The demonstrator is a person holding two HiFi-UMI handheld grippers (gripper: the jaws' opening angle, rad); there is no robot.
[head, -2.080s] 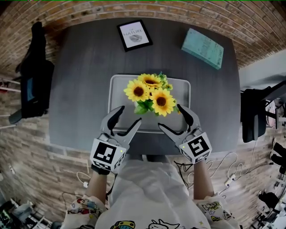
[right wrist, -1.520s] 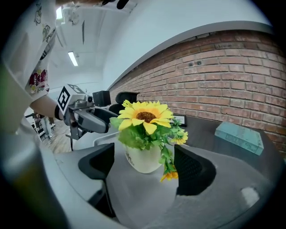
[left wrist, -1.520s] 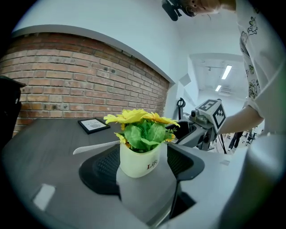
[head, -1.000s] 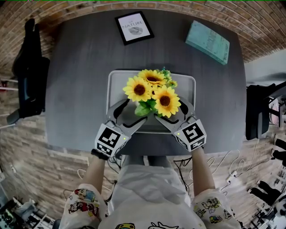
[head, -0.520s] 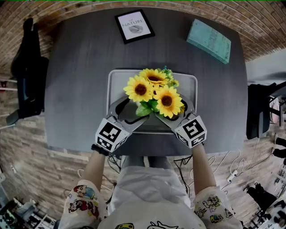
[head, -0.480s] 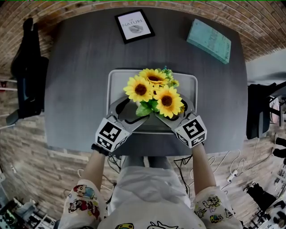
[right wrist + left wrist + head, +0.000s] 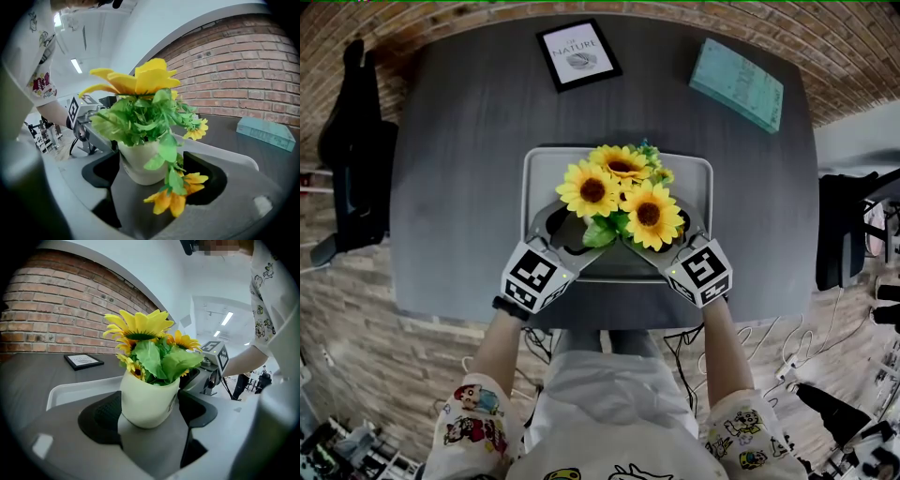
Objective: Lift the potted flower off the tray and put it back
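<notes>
Potted flower [image 7: 619, 192] over the tray [image 7: 539, 164], your two tongs around its pot.

Left tongs [image 7: 567, 231]: the left gripper view shows the white pot [image 7: 147, 401] between the jaws with both dark pads against its sides, so they are clenched on it. Right tongs [image 7: 664, 234]: the jaws are spread and straddle the same pot. It sits close to one jaw, and a gap at the other jaw is filled by a leaf and a drooping yellow bloom [image 7: 174, 197]. Head view: you come in from the near edge of the grey surface [image 7: 459, 187], one tool either side of the plant. The blooms hide the pot's base, so contact with the tray is not determinable. Far side of the surface: framed picture [image 7: 577, 54], teal book [image 7: 736, 84].
</notes>
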